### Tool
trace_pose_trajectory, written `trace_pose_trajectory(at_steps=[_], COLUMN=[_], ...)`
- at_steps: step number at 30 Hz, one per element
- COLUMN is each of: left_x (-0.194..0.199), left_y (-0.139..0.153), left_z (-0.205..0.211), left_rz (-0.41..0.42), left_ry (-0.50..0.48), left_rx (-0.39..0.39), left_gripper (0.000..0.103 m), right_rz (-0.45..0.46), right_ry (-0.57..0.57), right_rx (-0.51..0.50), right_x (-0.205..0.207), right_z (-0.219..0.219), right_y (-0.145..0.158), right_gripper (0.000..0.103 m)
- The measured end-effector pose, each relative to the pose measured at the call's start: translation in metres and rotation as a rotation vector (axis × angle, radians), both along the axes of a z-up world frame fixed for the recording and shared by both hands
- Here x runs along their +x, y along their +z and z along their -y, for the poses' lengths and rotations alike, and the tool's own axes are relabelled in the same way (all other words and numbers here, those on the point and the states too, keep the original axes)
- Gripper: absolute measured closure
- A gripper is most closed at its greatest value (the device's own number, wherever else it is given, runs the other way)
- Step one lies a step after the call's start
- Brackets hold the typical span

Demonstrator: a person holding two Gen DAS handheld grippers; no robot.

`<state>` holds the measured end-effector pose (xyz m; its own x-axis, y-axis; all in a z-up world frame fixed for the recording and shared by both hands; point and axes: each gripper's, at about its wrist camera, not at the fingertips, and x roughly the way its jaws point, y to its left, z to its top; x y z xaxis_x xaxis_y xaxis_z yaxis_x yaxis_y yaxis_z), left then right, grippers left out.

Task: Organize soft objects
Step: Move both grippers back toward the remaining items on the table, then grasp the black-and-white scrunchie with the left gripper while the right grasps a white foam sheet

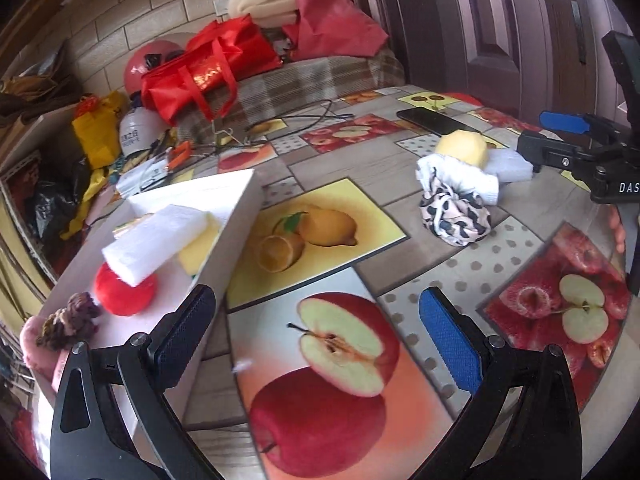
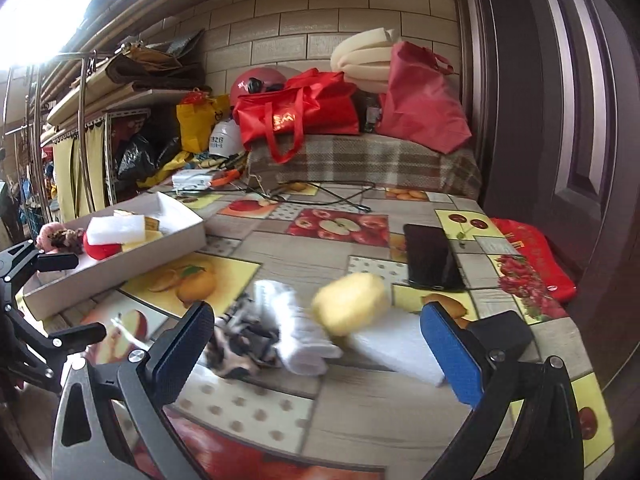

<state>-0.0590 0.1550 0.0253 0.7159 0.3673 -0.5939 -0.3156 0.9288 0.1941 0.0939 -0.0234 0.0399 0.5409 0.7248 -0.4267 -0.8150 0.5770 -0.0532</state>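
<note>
Left edge of the table: a white box holds a white foam block, a red plush piece beneath it, a yellow sponge and a brown knitted item. Left tongs are open, empty, above the apple print. Toward the right edge: a spotted cloth, a white sock, a yellow sponge ball and a white foam slab, touching one another. Right tongs are open, empty, facing this pile. A black phone lies behind it.
</note>
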Motion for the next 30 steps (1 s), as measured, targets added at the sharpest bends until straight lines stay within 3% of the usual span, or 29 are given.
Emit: trace_pose_trajectory(at_steps=[5,10,16,21,24,25,28,30], left_x=[0.034,0.071,0.106,0.128,0.128,0.127,0.122,0.117], left_y=[-0.003,-0.007,-0.013,-0.021,-0.022,-0.021,-0.019,-0.014], left_z=[0.017,0.043,0.047,0.041,0.041,0.039,0.035,0.034], left_rz=[-0.015,-0.074,-0.121,-0.175,-0.174,-0.165,-0.141,-0.103], left_ry=[-0.071,-0.148,-0.153,-0.139,-0.139,-0.133,-0.107,-0.1], left_rx=[-0.104,-0.1,-0.135,-0.186,-0.193,-0.196,-0.204,-0.198], left_gripper=[0.0,0.0,0.0,0.001,0.033,0.049,0.054,0.054], right_rz=[-0.071,-0.049,-0.042,-0.081,-0.075,-0.084,-0.088,-0.081], right_ry=[0.126,0.21,0.259,0.29,0.306,0.316,0.298,0.292], right_rx=[-0.131,-0.283,-0.417,-0.424,-0.42,-0.414,-0.403,-0.405], right_x=[0.038,0.057,0.074,0.081,0.078,0.077,0.076,0.07], right_z=[0.0,-0.015,-0.039,-0.042,-0.041,-0.04,-0.035,-0.03], right_y=[-0.011,-0.026,-0.041,-0.043,-0.042,-0.042,-0.04,-0.04], right_gripper=[0.0,0.0,0.001,0.001,0.01,0.02,0.035,0.037])
